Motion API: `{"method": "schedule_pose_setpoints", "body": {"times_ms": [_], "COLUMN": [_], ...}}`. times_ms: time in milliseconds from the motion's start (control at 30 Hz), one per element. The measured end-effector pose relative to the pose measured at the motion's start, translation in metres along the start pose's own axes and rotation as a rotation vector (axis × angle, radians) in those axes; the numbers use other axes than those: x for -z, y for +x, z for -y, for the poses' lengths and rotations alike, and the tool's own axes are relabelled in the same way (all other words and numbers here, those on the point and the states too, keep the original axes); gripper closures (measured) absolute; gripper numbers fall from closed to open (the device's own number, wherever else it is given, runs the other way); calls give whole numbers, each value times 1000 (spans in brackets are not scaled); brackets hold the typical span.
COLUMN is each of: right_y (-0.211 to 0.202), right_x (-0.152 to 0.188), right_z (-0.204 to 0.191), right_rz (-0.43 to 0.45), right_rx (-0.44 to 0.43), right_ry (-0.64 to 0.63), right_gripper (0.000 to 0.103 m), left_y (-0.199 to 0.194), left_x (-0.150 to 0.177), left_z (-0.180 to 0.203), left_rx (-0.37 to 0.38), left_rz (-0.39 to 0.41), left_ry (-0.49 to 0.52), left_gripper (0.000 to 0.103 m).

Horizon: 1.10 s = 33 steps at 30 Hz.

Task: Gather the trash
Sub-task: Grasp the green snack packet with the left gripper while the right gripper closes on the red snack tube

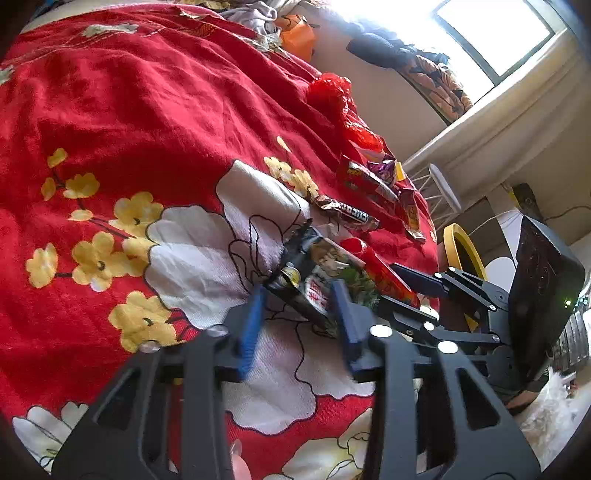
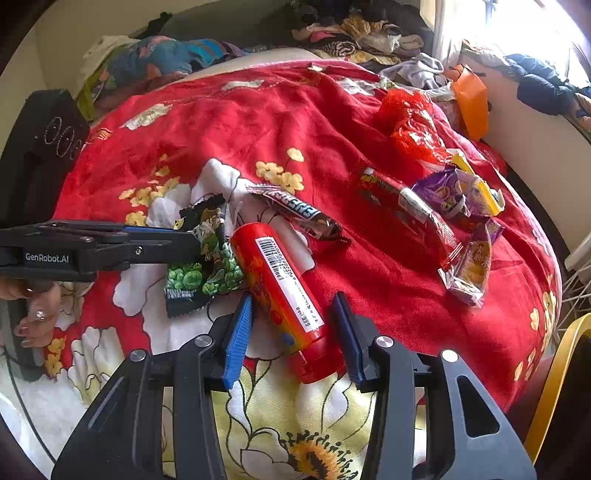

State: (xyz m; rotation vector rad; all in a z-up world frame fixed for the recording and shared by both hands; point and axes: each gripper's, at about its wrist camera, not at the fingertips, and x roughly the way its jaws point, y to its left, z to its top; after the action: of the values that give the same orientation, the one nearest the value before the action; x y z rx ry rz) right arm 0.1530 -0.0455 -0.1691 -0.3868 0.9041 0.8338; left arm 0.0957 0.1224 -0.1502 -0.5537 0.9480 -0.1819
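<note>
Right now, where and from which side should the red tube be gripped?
Across its round body near the near capped end, from above: the red tube lies flat, lengthwise between the right hand-held gripper fingers, so they close across its narrow width.

Red cotton bedspread (image 2: pixel 229 122) printed with white and yellow flowers; heap of mixed crumpled clothing (image 2: pixel 354 33) along the far wall; orange paper bag (image 2: pixel 471 99) at the bed's edge; yellow-rimmed round chair back (image 1: pixel 456 247); bright window (image 1: pixel 495 37) above.
</note>
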Motion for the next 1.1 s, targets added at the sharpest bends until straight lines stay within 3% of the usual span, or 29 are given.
{"method": "schedule_pose_setpoints", "body": {"times_ms": [167,433,633,1100], "right_y": [5,7,-7,-44], "right_x": [1,2,4,7], "right_z": [-5,-14,-10,-3], "right_rz": [-17,-28,12,119], "right_rx": [34,93,79,32], "right_ry": [-20,-45,19,149], "right_gripper": [61,66,74,76], "left_y": [4,-4,-20,-48], "left_x": [0,-2,-6,-15], "left_z": [4,10,15,36], "left_rx": [6,-5,-19,-48], "left_rz": [-7,21,69,158], "left_ry": [11,49,86,159], "left_gripper": [88,93,96,98]}}
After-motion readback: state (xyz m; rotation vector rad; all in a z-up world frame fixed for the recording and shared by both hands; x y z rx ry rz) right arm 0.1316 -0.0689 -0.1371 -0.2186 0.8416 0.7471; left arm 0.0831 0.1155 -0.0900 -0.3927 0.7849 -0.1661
